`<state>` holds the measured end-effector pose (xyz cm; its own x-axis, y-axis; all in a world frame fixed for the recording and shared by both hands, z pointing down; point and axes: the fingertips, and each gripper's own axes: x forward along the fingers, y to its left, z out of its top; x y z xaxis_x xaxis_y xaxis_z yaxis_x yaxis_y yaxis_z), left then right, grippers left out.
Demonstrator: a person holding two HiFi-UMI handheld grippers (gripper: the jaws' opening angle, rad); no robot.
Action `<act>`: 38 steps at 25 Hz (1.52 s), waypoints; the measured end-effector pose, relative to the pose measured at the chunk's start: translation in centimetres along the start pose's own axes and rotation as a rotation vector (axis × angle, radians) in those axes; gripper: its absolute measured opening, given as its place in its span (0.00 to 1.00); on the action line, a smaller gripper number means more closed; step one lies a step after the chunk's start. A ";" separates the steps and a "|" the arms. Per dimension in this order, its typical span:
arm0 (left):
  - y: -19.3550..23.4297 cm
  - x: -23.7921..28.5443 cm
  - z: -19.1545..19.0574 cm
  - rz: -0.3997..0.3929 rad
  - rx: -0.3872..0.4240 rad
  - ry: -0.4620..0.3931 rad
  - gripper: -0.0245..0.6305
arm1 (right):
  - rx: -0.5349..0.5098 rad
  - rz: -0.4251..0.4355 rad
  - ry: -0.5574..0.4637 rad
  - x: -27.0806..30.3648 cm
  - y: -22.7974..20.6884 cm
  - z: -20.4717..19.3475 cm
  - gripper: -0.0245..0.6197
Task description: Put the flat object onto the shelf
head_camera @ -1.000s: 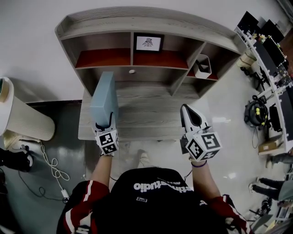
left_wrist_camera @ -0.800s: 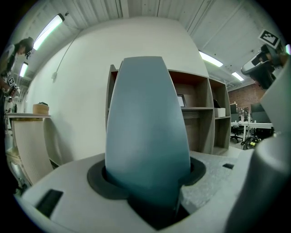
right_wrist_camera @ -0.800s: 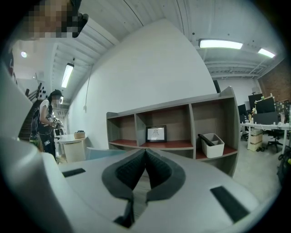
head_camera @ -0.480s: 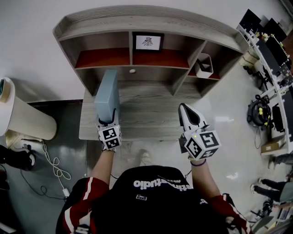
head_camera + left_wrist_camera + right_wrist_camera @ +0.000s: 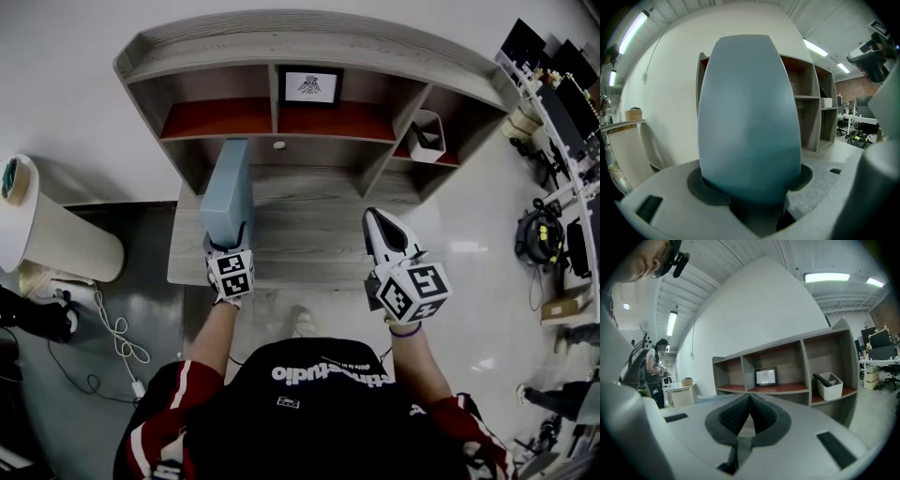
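The flat object (image 5: 228, 192) is a pale blue slab, held on edge over the left part of the grey wooden desk (image 5: 309, 234). My left gripper (image 5: 228, 242) is shut on its near end. In the left gripper view the flat object (image 5: 747, 117) rises from between the jaws and hides most of the shelf. The shelf unit (image 5: 309, 42) stands at the back of the desk, and its left compartment (image 5: 216, 117) has a red floor. My right gripper (image 5: 375, 220) hovers over the desk's right front. Its pads (image 5: 761, 416) are closed together with nothing between them.
A framed picture (image 5: 310, 86) stands in the middle compartment and a white bin (image 5: 431, 136) in the right one. A cream round stand (image 5: 56, 244) and floor cables (image 5: 112, 328) lie to the left. Workbenches with equipment (image 5: 562, 103) are at the right. A person (image 5: 654, 371) stands far off.
My left gripper has carried the blue flat object a little to the right and toward the shelf, turning it more edge-on. The right gripper has hardly moved.
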<state>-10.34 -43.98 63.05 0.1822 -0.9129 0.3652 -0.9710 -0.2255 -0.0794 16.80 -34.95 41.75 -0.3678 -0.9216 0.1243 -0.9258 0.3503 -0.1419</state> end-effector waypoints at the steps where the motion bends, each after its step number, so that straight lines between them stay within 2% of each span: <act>1: -0.1 0.2 0.0 0.001 -0.001 0.005 0.45 | 0.001 0.003 0.000 0.1 0.0 0.0 0.04; 18: -1.0 2.8 -1.9 0.001 -0.014 0.106 0.46 | 0.014 0.003 0.001 0.6 -1.5 0.0 0.04; 24: -1.1 4.4 -1.9 0.005 -0.037 0.115 0.46 | 0.020 0.002 0.010 1.2 -2.2 -0.4 0.04; 38: -1.5 8.9 -1.9 0.019 -0.019 0.114 0.47 | 0.019 0.005 0.039 3.3 -3.3 -1.0 0.04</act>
<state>-7.57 -51.08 68.17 0.1459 -0.8721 0.4671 -0.9770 -0.2012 -0.0704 18.59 -39.00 43.59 -0.3761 -0.9123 0.1619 -0.9222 0.3516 -0.1613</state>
